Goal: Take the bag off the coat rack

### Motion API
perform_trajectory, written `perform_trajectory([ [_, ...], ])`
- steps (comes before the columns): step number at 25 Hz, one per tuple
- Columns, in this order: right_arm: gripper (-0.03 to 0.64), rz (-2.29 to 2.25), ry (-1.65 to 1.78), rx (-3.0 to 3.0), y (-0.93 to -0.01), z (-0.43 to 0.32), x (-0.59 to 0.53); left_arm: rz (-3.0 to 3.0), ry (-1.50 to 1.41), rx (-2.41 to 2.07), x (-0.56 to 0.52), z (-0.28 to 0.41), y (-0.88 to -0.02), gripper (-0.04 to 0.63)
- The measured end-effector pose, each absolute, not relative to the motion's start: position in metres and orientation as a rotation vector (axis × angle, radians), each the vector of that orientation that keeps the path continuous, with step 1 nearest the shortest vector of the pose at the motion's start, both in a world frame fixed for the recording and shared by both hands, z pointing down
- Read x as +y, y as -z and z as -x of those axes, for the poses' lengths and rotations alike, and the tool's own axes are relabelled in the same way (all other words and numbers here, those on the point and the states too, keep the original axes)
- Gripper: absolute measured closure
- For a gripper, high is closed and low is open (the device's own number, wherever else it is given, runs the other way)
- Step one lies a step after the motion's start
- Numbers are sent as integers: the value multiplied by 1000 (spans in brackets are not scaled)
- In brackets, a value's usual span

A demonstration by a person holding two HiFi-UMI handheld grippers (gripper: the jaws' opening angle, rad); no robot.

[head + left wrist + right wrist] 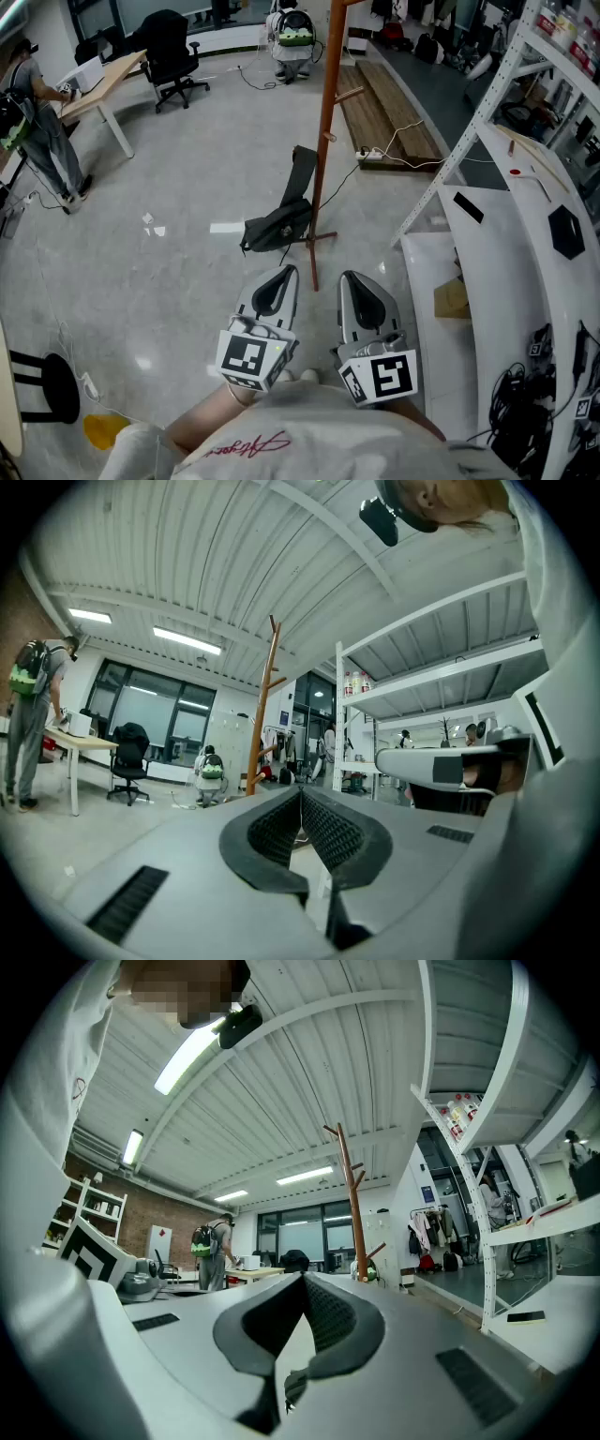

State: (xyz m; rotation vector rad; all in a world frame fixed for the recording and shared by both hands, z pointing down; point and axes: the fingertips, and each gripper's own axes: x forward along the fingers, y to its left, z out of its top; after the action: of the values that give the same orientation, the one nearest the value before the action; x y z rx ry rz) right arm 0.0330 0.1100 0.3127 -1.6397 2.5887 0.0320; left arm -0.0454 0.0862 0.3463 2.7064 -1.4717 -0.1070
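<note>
The left gripper [281,276] and the right gripper [353,280] are held shut and empty. The bag [278,225] is seen slumped on the floor [178,178] at the coat rack's [324,131] foot. If its strap is snagged there, the rack could be pulled over.

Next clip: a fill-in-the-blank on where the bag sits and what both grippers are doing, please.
1. The black bag lies on the ____ at the foot of the coat rack.
2. The left gripper has its jaws ____.
3. The right gripper, also shut, holds ____.

Missing words: floor; shut; nothing
</note>
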Motion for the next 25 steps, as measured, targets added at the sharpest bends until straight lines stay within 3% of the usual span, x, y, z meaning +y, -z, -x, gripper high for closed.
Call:
perform_trajectory([
  [25,597,1588,-88,2582,-309,-32,116,-2701,104,-1481,87,43,-347,577],
])
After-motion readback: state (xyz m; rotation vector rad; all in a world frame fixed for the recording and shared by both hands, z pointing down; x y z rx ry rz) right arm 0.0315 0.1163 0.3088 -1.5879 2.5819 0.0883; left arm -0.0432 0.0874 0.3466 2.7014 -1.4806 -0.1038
